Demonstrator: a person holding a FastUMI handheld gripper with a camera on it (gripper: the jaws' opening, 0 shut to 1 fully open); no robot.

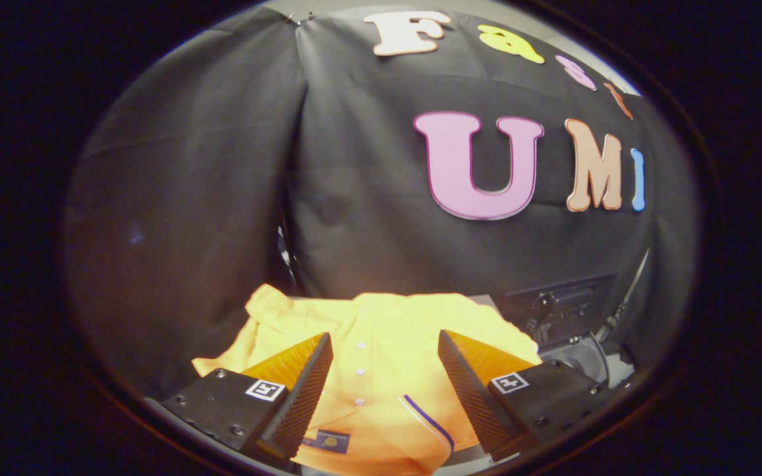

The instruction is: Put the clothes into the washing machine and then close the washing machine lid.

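Note:
An orange polo shirt (381, 344) with white buttons, a striped collar and a small blue label lies spread out below and ahead of my gripper (384, 360). The two black ribbed fingers (301, 390) stand wide apart over the shirt, one on each side of its button placket, with nothing pressed between them. Beyond the right finger sits a dark machine (563, 317) with a grey round part; whether it is the washing machine and how its lid stands I cannot tell.
Black cloth walls close the booth behind and to the left of the shirt. A cable (632, 284) runs down by the dark machine at the right. A pale surface edge (480, 301) shows past the shirt.

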